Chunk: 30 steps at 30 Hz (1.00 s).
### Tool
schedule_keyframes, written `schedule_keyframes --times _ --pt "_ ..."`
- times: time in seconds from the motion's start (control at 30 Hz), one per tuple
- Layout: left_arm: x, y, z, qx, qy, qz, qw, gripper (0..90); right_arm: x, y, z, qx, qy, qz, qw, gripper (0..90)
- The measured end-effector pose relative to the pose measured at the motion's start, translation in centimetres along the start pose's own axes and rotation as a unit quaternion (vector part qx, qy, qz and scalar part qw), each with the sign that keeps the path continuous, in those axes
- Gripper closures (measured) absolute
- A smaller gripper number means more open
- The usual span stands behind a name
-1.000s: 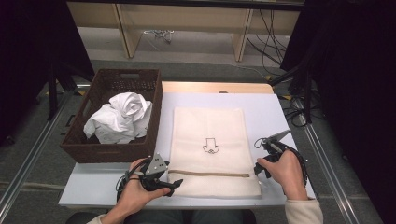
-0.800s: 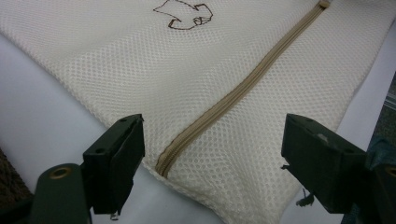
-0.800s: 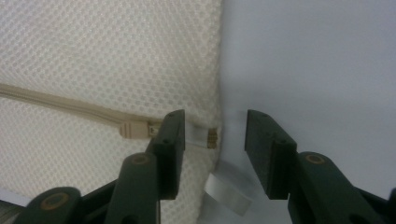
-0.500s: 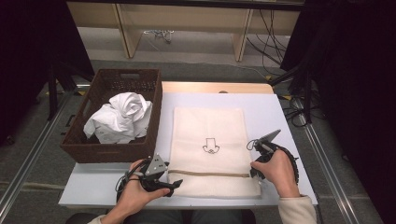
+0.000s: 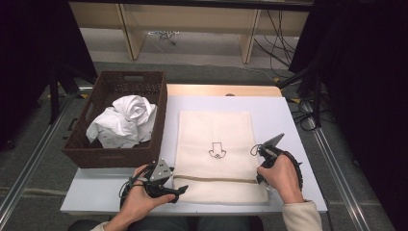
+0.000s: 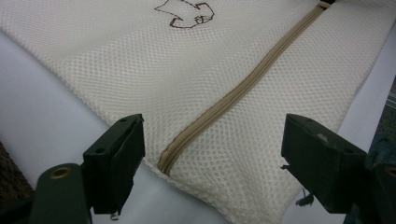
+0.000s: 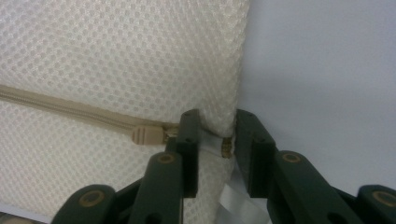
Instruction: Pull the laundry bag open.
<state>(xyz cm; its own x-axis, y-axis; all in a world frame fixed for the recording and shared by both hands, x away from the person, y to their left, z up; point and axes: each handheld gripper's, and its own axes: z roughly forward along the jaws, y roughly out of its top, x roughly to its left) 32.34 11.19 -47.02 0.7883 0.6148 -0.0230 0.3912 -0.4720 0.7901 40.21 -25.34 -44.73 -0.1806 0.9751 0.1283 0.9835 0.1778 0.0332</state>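
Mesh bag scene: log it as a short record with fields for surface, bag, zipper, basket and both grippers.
surface: white table
bag: cream mesh bag lying flat, small dark emblem on top
zipper: tan zipper closed across the near end, slider at the bag's right edge
basket: brown basket left of the bag, holding crumpled white cloth
left gripper: jaws wide apart over the zipper's left end
right gripper: jaws have just been closing; pinching the bag's edge beside the slider
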Motion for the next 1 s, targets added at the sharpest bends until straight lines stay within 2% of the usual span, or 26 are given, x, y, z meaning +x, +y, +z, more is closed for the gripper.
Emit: schedule_keyframes --times 0.03,0.07,0.1,0.13,0.17,0.2,0.27,0.3,0.4,0.43,0.47,0.5,0.53,0.57,0.63,0.67,0.7,0.73,0.77,0.8,0.83,0.87,0.9,0.93,0.97,1.0 --pt "0.0 0.0 0.0 -0.003 0.005 -0.002 1.0 21.2 0.2 0.0 0.0 0.004 0.003 0.023 0.9997 74.4" --pt "0.1 0.0 0.0 0.001 0.002 0.0 1.0 21.2 0.2 0.0 0.2 -0.007 0.004 0.023 0.9997 74.4" --pt "0.0 -0.1 0.1 0.001 0.002 -0.011 0.9999 21.3 0.1 0.1 0.1 0.005 0.006 0.019 0.9998 74.4" --pt "-0.1 -0.1 0.2 -0.005 0.006 -0.013 0.9999 21.4 -0.1 0.1 0.2 -0.003 0.002 0.001 1.0 74.4" --pt "-0.1 -0.1 0.2 -0.002 0.007 -0.012 0.9999 21.4 0.0 0.1 0.1 0.002 0.001 0.008 1.0 74.3" --pt "0.0 -0.1 0.1 -0.001 0.008 -0.003 1.0 21.4 0.3 0.1 0.0 0.01 0.001 0.024 0.9996 74.3" --pt "0.0 0.0 0.1 -0.002 0.009 0.0 1.0 21.5 0.3 0.2 0.1 0.011 0.002 0.028 0.9995 75.4" --pt "-0.1 -0.1 0.1 -0.002 0.008 -0.006 1.0 21.5 0.3 0.2 0.1 0.013 0.005 0.029 0.9995 77.0" --pt "-0.1 -0.1 0.3 -0.007 0.003 -0.017 0.9998 21.7 0.3 0.2 0.1 0.005 0.006 0.016 0.9998 80.5" --pt "-0.1 -0.1 0.2 -0.004 0.007 -0.014 0.9999 21.8 0.2 0.0 0.4 -0.006 0.0 0.005 1.0 82.0" --pt "-0.1 -0.1 0.2 -0.004 0.004 -0.016 0.9999 22.1 0.0 0.0 0.5 -0.02 -0.005 -0.018 0.9996 82.3" --pt "-0.1 -0.1 0.3 -0.006 0.003 -0.015 0.9999 22.6 0.3 0.1 0.2 -0.004 0.001 0.005 1.0 82.6" --pt "-0.1 -0.1 0.3 -0.008 0.003 -0.013 0.9999 23.4 0.0 0.0 0.3 -0.017 0.002 -0.01 0.9998 83.0" --pt "-0.2 0.1 0.4 -0.018 -0.004 -0.013 0.9997 23.9 -0.1 0.1 0.0 -0.006 0.006 -0.015 0.9998 84.0" --pt "-0.3 0.1 0.4 -0.017 -0.007 -0.021 0.9996 25.1 -0.3 0.1 -0.1 -0.016 0.012 -0.025 0.9995 84.5" --pt "-0.3 0.2 0.5 -0.021 -0.008 -0.018 0.9996 25.5 -0.3 0.1 -0.3 -0.013 0.012 -0.021 0.9996 84.6" --pt "-0.2 0.3 0.4 -0.019 -0.008 -0.011 0.9997 25.7 0.0 -0.1 -0.5 -0.014 0.013 -0.001 0.9998 84.7" --pt "-0.3 0.4 0.6 -0.027 -0.012 -0.008 0.9995 26.0 0.0 -0.1 -0.8 -0.01 0.011 -0.006 0.9999 84.7" --pt "-0.4 0.4 0.6 -0.024 -0.014 -0.016 0.9995 26.3 -0.2 -0.1 -0.9 -0.02 0.01 -0.027 0.9994 84.7" --pt "-0.5 0.5 0.7 -0.029 -0.015 -0.015 0.9993 26.6 0.3 -0.2 -1.3 -0.013 0.01 0.008 0.9998 84.7" --pt "-0.5 0.6 0.7 -0.025 -0.018 -0.014 0.9994 26.9 0.3 -0.4 -1.5 -0.016 0.013 0.002 0.9998 84.8" --pt "-0.6 0.7 0.8 -0.026 -0.023 -0.015 0.9993 27.3 0.1 -0.4 -1.7 -0.029 0.01 -0.02 0.9993 84.9" --pt "-0.7 0.8 1.0 -0.031 -0.03 -0.015 0.9989 27.8 0.4 -0.6 -2.0 -0.028 0.01 -0.009 0.9995 84.9" --pt "-0.8 0.9 1.1 -0.035 -0.031 -0.015 0.9988 28.2 0.3 -0.6 -2.2 -0.041 0.01 -0.024 0.9988 84.9" --pt "-1.0 1.1 1.2 -0.035 -0.032 -0.014 0.9988 28.3 0.7 -0.7 -2.6 -0.028 0.011 -0.003 0.9995 84.9" --pt "-1.0 1.3 1.3 -0.034 -0.035 -0.006 0.9988 28.4 0.8 -0.8 -2.8 -0.029 0.013 0.003 0.9995 84.9"
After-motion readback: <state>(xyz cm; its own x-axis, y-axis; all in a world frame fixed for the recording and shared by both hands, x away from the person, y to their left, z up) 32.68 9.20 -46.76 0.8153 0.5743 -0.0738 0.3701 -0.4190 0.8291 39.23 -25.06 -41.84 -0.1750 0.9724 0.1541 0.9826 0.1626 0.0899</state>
